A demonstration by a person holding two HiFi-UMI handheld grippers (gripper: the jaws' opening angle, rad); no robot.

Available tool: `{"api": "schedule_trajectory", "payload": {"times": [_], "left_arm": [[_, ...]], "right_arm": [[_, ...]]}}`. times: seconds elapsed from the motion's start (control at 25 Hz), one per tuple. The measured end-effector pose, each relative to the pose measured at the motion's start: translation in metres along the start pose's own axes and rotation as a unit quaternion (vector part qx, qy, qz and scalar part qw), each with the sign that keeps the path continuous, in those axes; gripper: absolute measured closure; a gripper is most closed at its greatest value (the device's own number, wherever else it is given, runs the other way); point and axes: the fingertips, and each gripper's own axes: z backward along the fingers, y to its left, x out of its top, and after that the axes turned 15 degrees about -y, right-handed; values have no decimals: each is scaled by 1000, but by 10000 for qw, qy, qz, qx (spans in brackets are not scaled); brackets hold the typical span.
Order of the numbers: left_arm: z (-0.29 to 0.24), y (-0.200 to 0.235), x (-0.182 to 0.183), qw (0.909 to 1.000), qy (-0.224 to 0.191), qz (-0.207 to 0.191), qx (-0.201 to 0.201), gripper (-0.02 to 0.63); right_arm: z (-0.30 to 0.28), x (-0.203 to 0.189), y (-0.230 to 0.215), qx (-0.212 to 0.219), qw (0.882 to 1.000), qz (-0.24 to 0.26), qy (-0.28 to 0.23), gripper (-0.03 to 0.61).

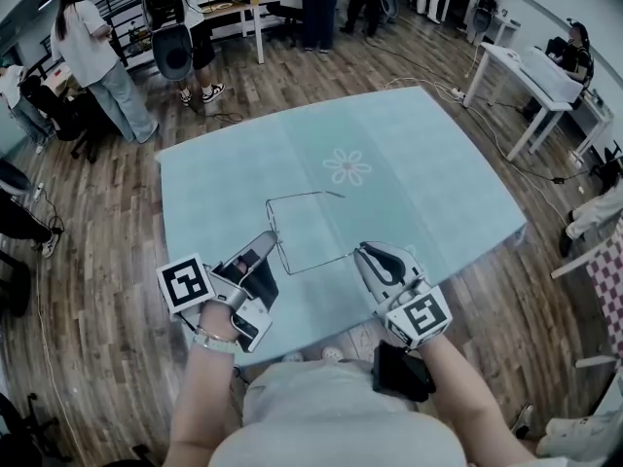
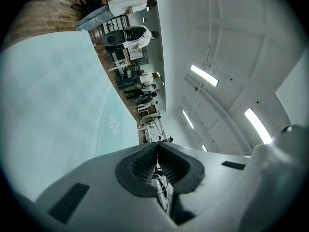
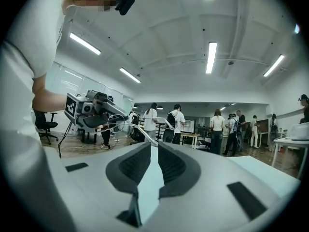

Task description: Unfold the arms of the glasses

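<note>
Head view: the glasses are thin wire ones, held between the two grippers over the near part of the surface, a bit nearer than the flower print. The left gripper has the front of them. From that front, the far arm sticks out to the right on its own. The near arm runs right, straight to the tips of the right gripper. So both arms stand out from the front, kind of an open box shape.

In the left gripper view its jaws are together at the tips, with a bit of thin wire showing in the slot behind them, so they're pinched on the frame.

In the right gripper view the jaws are narrow, just a slim gap. The end of the near arm comes right in between their tips, so it looks clamped there. That same view shows a lens and the left gripper off to the left.

Far side of the room has people standing around on a wood floor.
</note>
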Motion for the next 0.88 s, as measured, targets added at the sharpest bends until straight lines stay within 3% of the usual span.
{"api": "schedule_trajectory", "payload": {"times": [0.48, 0.88], "left_arm": [[-3, 2, -12, 9999, 127, 89, -51, 603], [-4, 3, -5, 9997, 107, 185, -91, 601]], "right_arm": [[11, -10, 1, -44, 9998, -101, 152, 529], [5, -19, -2, -46, 9993, -134, 332, 421]]}}
